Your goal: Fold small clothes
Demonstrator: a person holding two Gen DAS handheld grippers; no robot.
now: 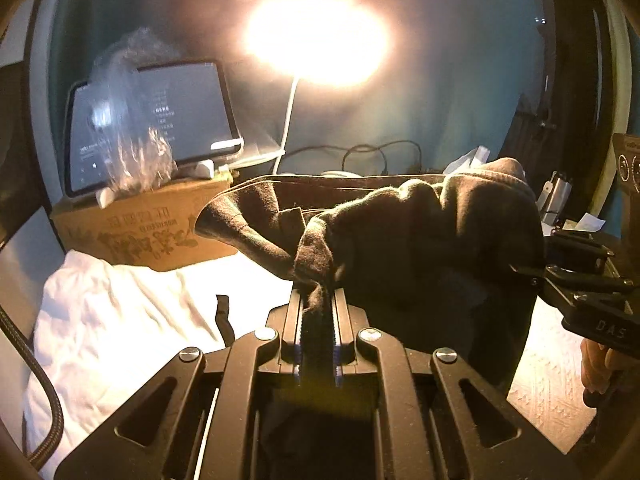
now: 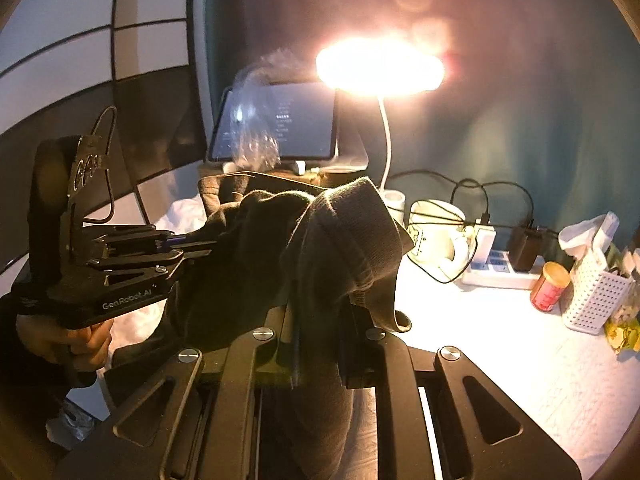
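Observation:
A dark brown garment (image 1: 404, 240) hangs bunched in the air between both grippers, above the table. My left gripper (image 1: 318, 296) is shut on one pinched edge of it; the cloth sticks out between the jaws. The right gripper (image 1: 524, 270) comes in from the right in the left wrist view and bites into the same cloth. In the right wrist view the brown garment (image 2: 320, 248) drapes over my right gripper (image 2: 320, 320), hiding its fingertips, which are shut on a fold. There the left gripper (image 2: 200, 250) grips the cloth from the left, held by a hand (image 2: 86, 340).
A white cloth (image 1: 120, 320) lies on the left under the garment. Behind stand a cardboard box (image 1: 144, 228), a tablet (image 1: 160, 124) with crumpled plastic, and a bright lamp (image 1: 316, 36). At the right are a mug (image 2: 436, 232), power strip (image 2: 496, 268), red can (image 2: 550, 286) and white basket (image 2: 596, 292).

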